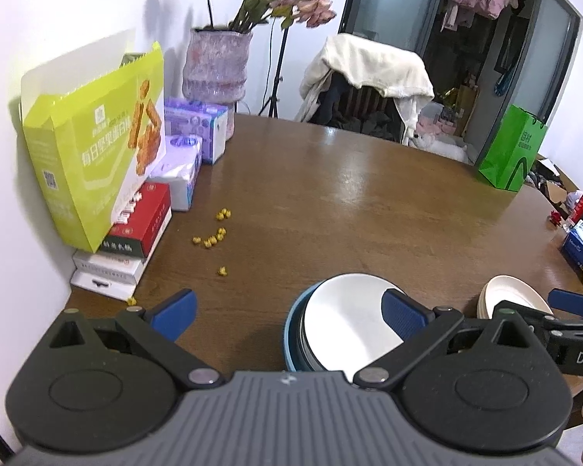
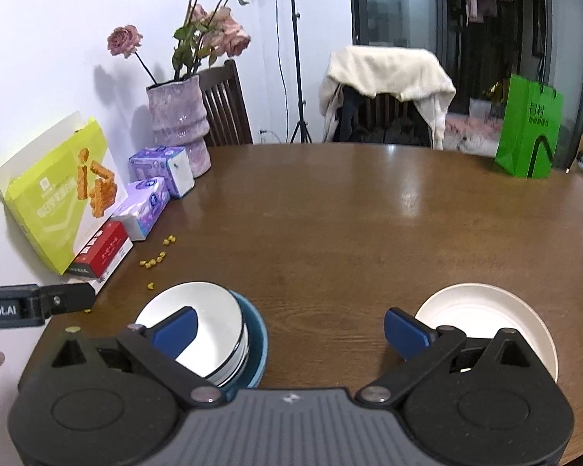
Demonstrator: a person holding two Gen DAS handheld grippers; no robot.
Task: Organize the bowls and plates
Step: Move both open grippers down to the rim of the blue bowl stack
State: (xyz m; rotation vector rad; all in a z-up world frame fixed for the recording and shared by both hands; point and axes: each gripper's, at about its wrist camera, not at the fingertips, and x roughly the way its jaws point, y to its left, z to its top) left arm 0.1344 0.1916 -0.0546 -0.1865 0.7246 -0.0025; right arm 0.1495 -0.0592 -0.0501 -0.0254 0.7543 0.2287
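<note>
A stack of white bowls (image 1: 342,326) sits nested in a blue bowl (image 1: 290,336) on the brown table (image 1: 330,202), near its front edge. My left gripper (image 1: 289,316) is open and empty, its right finger over the white bowls. To the right lies a small stack of cream plates (image 1: 513,291). In the right wrist view my right gripper (image 2: 290,330) is open and empty above bare table, with the white bowls (image 2: 202,314) in the blue bowl (image 2: 259,334) under its left finger and the cream plates (image 2: 486,310) behind its right finger.
Along the left wall stand a lime snack box (image 1: 93,155), a red box (image 1: 144,229), tissue packs (image 1: 186,167) and a pink vase (image 1: 215,66). Yellow crumbs (image 1: 213,239) lie beside them. A green bag (image 1: 513,147) stands far right. A cloth-draped chair (image 1: 369,77) stands behind the table.
</note>
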